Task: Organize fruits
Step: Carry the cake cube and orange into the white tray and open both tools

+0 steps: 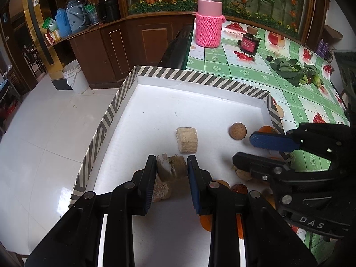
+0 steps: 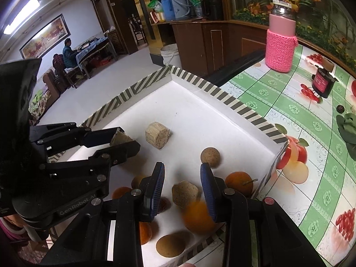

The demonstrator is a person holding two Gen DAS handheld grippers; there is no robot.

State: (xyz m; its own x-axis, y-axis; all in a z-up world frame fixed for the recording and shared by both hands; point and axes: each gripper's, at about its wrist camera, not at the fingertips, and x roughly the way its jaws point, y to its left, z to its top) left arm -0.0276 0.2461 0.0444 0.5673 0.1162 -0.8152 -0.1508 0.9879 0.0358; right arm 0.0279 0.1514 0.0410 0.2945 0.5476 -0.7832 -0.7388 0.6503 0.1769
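Over the white tray with its striped rim [image 1: 195,79], we see the left gripper [image 1: 171,166] with its jaws narrowed onto a pale, rough fibrous chunk [image 1: 171,166]; both pads press its sides, so it is gripped. From the right wrist view that same gripper [image 2: 124,141] shows the chunk [image 2: 120,138] wedged between its fingers, just above the tray floor. A second, barrel-shaped fibrous piece [image 1: 187,140] lies just beyond the held one, apart from it, and a cork-brown ball [image 1: 238,131] rests near the tray's right wall. The right gripper [image 2: 182,191] hangs low over the near right part of the tray with its jaws parted; between the blue pads [image 2: 209,191] we see a tan faceted lump [image 2: 184,193] that neither pad touches, and a blurred orange fruit [image 2: 198,217] just below the right pad. Whether that pad brushes the orange we cannot tell. Another orange with a stem [image 2: 239,183] sits against the tray's right wall, and more orange fruits lie under the left gripper's body. On the green fruit-print tablecloth [image 1: 251,73] behind the tray stand a pink flask in a knitted sleeve [image 1: 209,22] and a small dark jar [image 1: 249,43], with leafy greens [image 1: 296,72] well apart to the right.
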